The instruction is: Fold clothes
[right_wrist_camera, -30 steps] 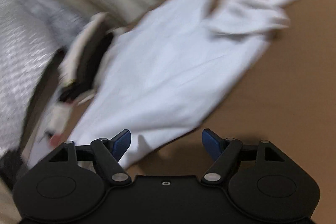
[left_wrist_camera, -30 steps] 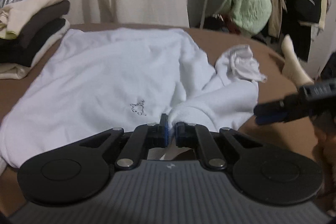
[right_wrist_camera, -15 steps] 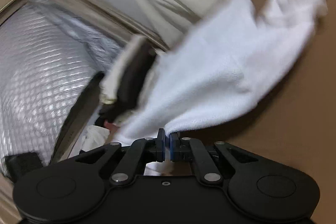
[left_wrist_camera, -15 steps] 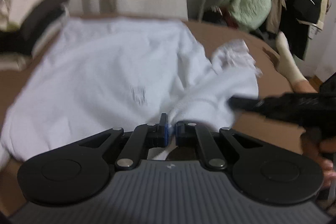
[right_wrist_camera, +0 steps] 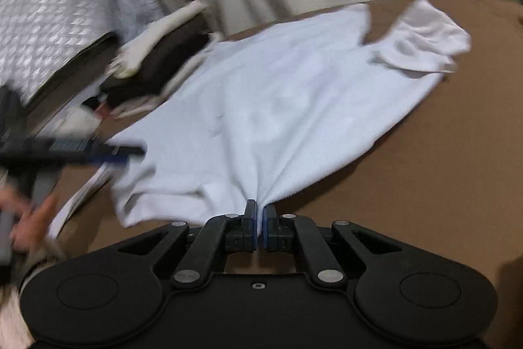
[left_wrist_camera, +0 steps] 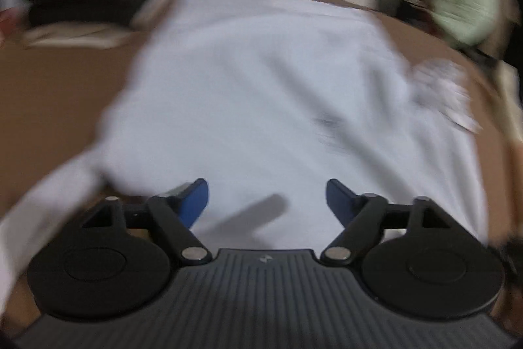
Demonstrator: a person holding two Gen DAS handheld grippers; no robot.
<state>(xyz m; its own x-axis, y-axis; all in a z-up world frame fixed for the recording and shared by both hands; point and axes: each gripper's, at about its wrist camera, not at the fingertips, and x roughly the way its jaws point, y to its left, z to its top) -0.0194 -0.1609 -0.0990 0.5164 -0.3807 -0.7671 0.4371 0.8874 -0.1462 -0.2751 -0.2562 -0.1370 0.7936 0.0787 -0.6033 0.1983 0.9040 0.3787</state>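
- Since half a second ago my left gripper (left_wrist_camera: 267,198) has let go: its blue pads (left_wrist_camera: 193,201) were pinched on a fold of the white sweatshirt (left_wrist_camera: 261,94) and now stand wide apart with nothing between them.
- My right gripper (right_wrist_camera: 257,223) is as it was half a second ago, jaws pressed together on the near edge of the white sweatshirt (right_wrist_camera: 278,100), with cloth gathered into creases that fan out from the pinch.
- In the left wrist view the sweatshirt fills the middle of the frame, spread on the brown surface (left_wrist_camera: 55,94); the picture is heavily smeared, so I can only make out a faint dark mark (left_wrist_camera: 325,128) right of centre.
- In the right wrist view the garment runs from the bottom centre up to the upper right, where a crumpled sleeve (right_wrist_camera: 425,44) lies on the brown surface (right_wrist_camera: 441,169).
- At the left edge of that view my left gripper (right_wrist_camera: 108,151) shows as a dark blurred bar over the sweatshirt's left side, and a blurred hand (right_wrist_camera: 29,218) sits below it.
- A stack of folded clothes (right_wrist_camera: 157,61), cream over dark brown, rests at the upper left, touching or just beside the sweatshirt's far edge; I cannot tell which.
- A pale green garment (left_wrist_camera: 464,12) hangs at the upper right of the left wrist view.
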